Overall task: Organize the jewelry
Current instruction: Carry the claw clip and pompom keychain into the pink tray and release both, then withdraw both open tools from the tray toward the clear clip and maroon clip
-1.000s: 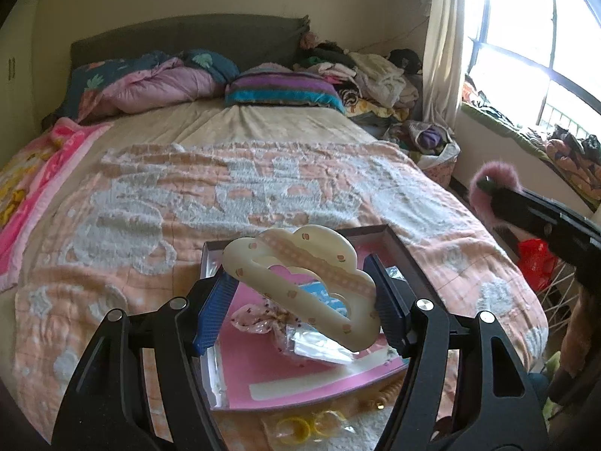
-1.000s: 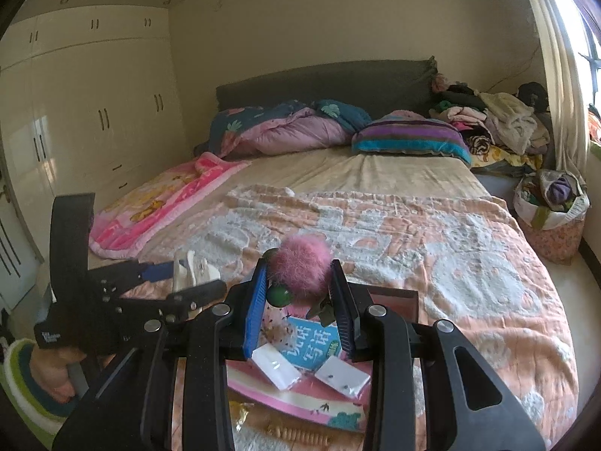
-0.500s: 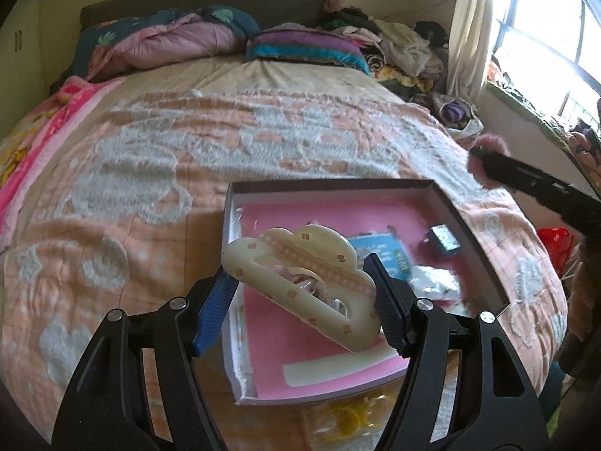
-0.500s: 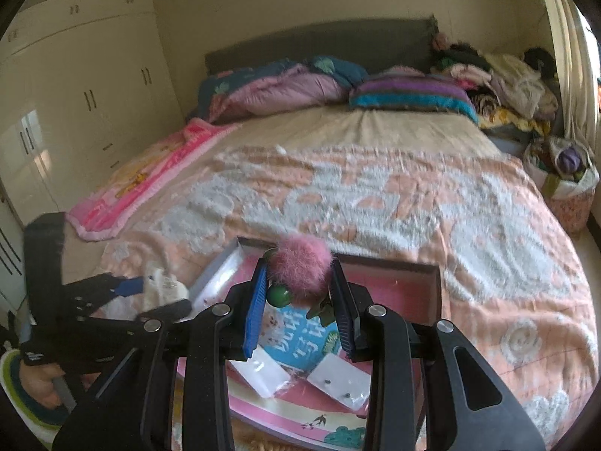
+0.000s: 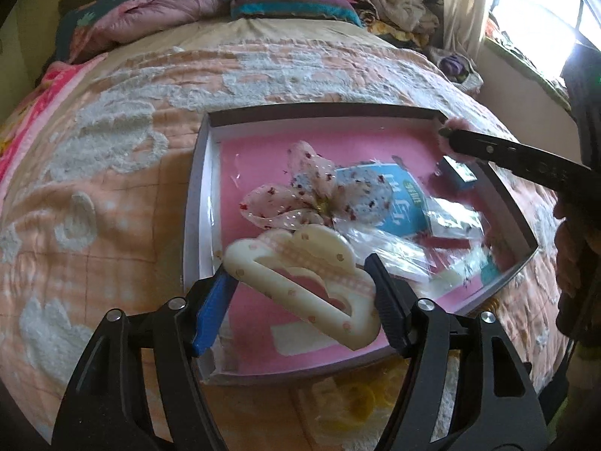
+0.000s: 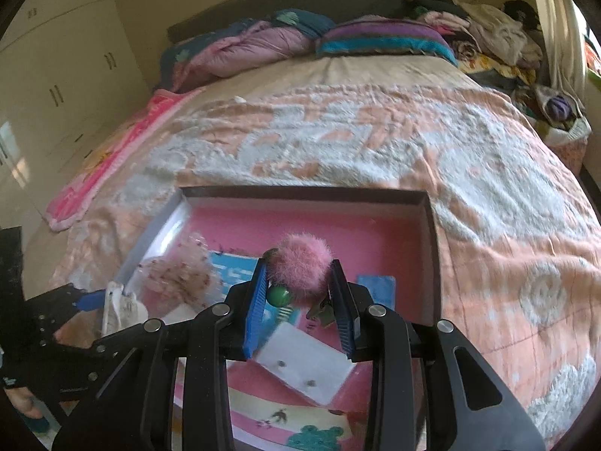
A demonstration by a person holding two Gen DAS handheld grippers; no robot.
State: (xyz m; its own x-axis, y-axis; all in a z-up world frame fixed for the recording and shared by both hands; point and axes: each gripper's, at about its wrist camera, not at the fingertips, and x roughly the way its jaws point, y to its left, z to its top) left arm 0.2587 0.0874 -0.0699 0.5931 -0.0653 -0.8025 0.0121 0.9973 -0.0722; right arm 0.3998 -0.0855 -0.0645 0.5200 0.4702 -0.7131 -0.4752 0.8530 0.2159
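My left gripper [image 5: 300, 282] is shut on a cream cloud-shaped hair claw [image 5: 300, 274] and holds it above the near left part of an open box with a pink floor [image 5: 255, 158]. My right gripper [image 6: 298, 293] is shut on a pink fluffy pom-pom hair clip [image 6: 302, 268] with a green bead [image 6: 278, 296], above the box [image 6: 432, 248]. In the box lie a sheer spotted bow [image 5: 296, 195], a blue card [image 5: 394, 195] and small clear packets [image 5: 450, 218]. The right gripper shows in the left wrist view at the box's right corner [image 5: 450, 133].
The box sits on a bed with a peach and white blanket [image 5: 112, 150]. Pillows and a rolled quilt [image 6: 263, 49] lie at the head. Yellow rings [image 5: 357, 402] lie on the blanket before the box. Wardrobes [image 6: 56, 75] stand at left, a window [image 5: 544, 11] at right.
Both grippers have moved forward and tilted down over the box, each still holding its hair piece. The box now fills more of both views and the spotted bow is uncovered.
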